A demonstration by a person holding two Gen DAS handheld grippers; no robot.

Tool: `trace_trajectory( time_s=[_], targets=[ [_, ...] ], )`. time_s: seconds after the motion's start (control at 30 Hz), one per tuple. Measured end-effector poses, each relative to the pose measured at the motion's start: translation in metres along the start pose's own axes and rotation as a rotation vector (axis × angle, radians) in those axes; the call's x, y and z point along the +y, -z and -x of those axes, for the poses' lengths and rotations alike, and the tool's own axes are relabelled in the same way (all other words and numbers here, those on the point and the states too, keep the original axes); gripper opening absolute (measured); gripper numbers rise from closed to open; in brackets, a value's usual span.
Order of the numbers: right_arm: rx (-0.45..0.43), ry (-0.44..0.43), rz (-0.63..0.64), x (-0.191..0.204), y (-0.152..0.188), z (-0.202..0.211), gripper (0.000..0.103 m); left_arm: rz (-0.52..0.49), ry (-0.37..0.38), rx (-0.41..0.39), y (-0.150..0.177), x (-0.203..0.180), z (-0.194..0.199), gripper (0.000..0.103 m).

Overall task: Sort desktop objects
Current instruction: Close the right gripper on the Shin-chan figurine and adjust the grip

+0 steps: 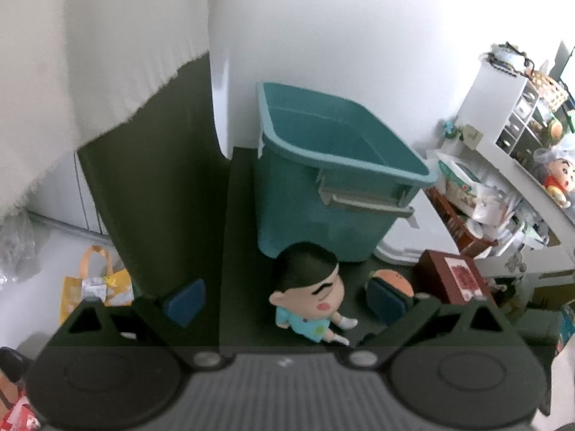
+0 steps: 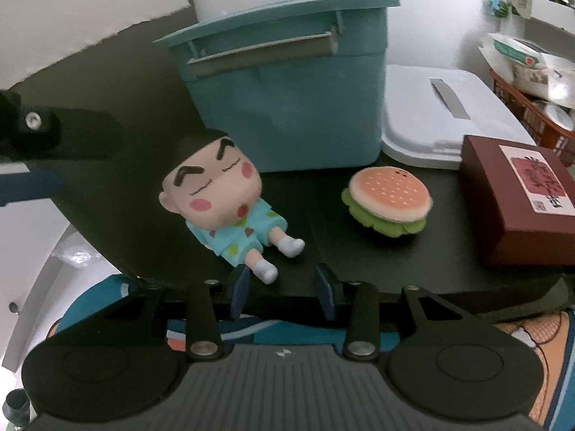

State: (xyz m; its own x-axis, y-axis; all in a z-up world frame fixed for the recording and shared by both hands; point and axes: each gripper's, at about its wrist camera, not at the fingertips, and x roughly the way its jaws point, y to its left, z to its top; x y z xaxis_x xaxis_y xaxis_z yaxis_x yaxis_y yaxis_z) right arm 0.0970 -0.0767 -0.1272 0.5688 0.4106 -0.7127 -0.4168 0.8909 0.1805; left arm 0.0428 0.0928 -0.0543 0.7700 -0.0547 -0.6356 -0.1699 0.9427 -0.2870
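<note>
A cartoon boy doll point(image 1: 309, 301) in light blue pyjamas lies on the black table point(image 2: 323, 215), just in front of a teal bin point(image 1: 334, 186). My left gripper point(image 1: 286, 301) stands open wide, its blue pads point(image 1: 185, 301) on either side of the doll and clear of it. In the right wrist view the doll point(image 2: 219, 194) lies on its back with its feet toward me. My right gripper point(image 2: 283, 289) is open at the table's near edge, with the doll's foot just beyond its left pad point(image 2: 239, 289) and nothing pressed. A toy burger point(image 2: 388, 201) lies to the doll's right.
A maroon box point(image 2: 517, 201) with a label stands at the right of the table. A white lidded container point(image 2: 442, 115) sits behind it beside the teal bin point(image 2: 287, 82). Crowded shelves point(image 1: 521, 151) fill the far right. An orange bag point(image 1: 95, 283) is on the floor at left.
</note>
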Motion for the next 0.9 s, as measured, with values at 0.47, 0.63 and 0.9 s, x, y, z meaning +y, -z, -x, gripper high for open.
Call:
trace_trajectory(
  time_s=[0.47, 0.63, 0.9],
  targets=[
    [-0.049, 0.021, 0.088, 0.017, 0.001, 0.004, 0.07, 0.012, 0.005, 0.003, 0.002, 0.01, -0.006, 0.099],
    [-0.094, 0.048, 0.147, 0.016, -0.006, 0.002, 0.08, 0.028, 0.003, 0.011, 0.002, 0.017, -0.011, 0.099],
    [-0.151, -0.032, 0.251, 0.024, -0.01, 0.0, 0.088, 0.036, 0.008, 0.006, -0.002, 0.017, -0.012, 0.099]
  ],
)
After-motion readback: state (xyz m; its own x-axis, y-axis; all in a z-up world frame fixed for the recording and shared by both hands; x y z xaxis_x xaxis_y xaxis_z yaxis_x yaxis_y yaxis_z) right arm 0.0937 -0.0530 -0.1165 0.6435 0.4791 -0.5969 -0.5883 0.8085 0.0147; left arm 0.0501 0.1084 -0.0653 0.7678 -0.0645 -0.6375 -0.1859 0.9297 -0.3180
